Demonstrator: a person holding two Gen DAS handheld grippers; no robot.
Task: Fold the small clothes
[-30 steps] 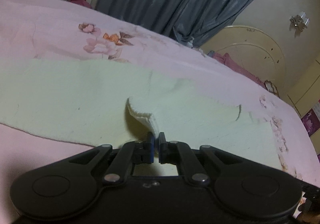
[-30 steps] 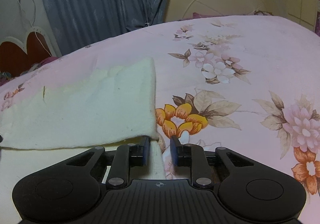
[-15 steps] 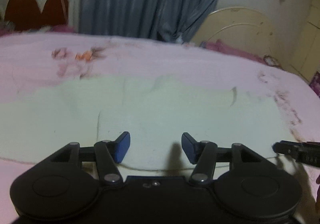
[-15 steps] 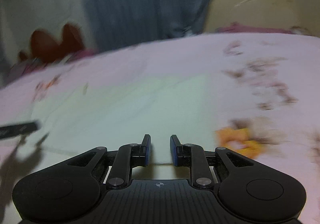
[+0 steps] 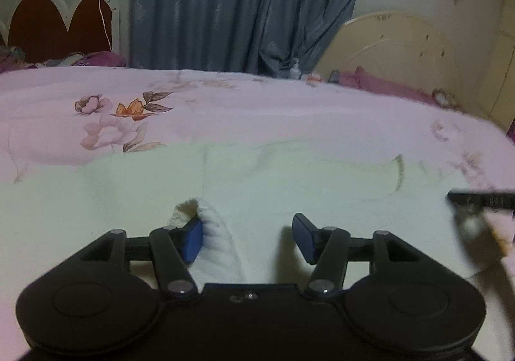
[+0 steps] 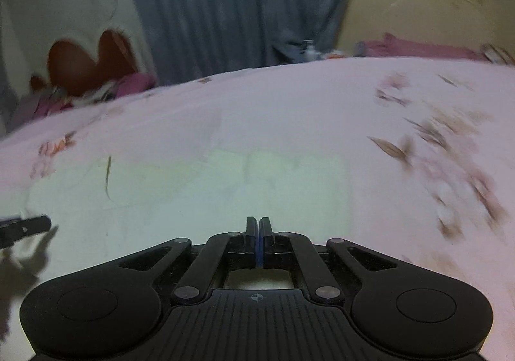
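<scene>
A cream knitted cloth (image 5: 128, 200) lies flat on the pink floral bedspread (image 5: 257, 110). My left gripper (image 5: 248, 238) hovers open over the cloth's near edge. A small raised fold of the cloth (image 5: 214, 232) stands against the left pad, and the right pad is free. In the right wrist view my right gripper (image 6: 259, 242) is shut, with nothing visible between its pads, low over the same cloth (image 6: 193, 200). Each gripper's tip shows at the edge of the other's view: the right gripper's tip (image 5: 479, 200) and the left gripper's tip (image 6: 25, 226).
The bedspread (image 6: 322, 103) spreads wide around the cloth. Behind the bed hang grey-blue curtains (image 5: 225, 7). A red heart-shaped headboard (image 5: 58, 26) stands at the far left and a cream rounded headboard (image 5: 402, 49) at the far right.
My left gripper let go of the cloth's lifted corner and opened; the corner dropped to a small fold. My right gripper swung left over the cloth and shut its jaws.
</scene>
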